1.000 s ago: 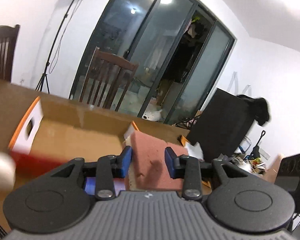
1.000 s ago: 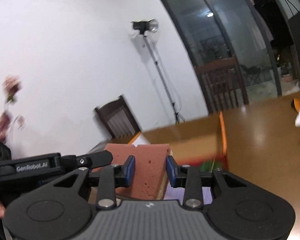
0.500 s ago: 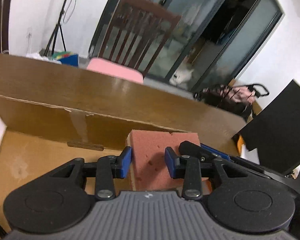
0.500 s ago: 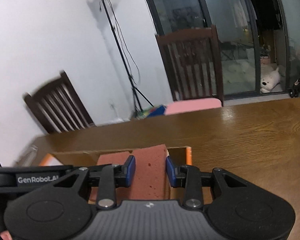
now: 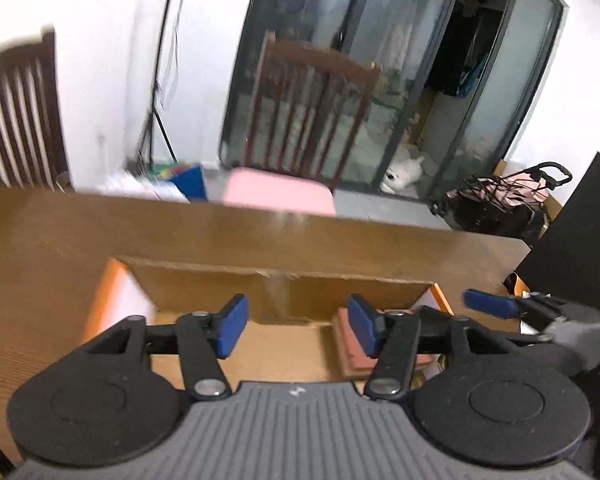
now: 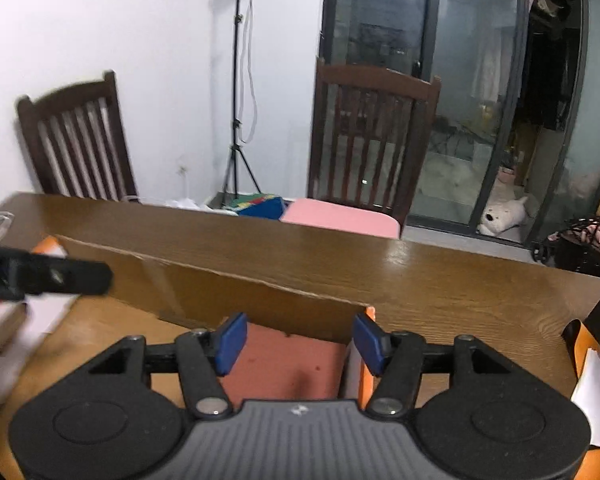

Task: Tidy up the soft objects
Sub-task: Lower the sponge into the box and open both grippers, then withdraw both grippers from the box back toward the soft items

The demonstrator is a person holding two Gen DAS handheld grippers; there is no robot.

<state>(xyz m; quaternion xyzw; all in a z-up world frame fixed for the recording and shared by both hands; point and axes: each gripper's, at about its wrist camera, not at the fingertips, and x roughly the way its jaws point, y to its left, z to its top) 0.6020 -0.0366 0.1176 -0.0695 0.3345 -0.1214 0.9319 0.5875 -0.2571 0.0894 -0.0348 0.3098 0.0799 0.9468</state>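
sponge (image 5: 350,344) half hidden behind gripper pad (left view); box (image 6: 228,292) floor largely covered, left chair (image 5: 16,120) blurred

We see a brown wooden table (image 6: 440,276), an open cardboard box (image 6: 220,292) lying on it (orange-edged flaps), white paper (image 6: 596,400) at its right.

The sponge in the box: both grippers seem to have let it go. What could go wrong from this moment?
1. The reddish sponge lies in the right corner of the cardboard box, directly under the right gripper, whose jaws have just opened; a withdrawing pad could snag it.
2. The left gripper, jaws also just opened and empty, works close beside the right one over the same box; they might collide.
3. The box's upright back flap could be knocked.
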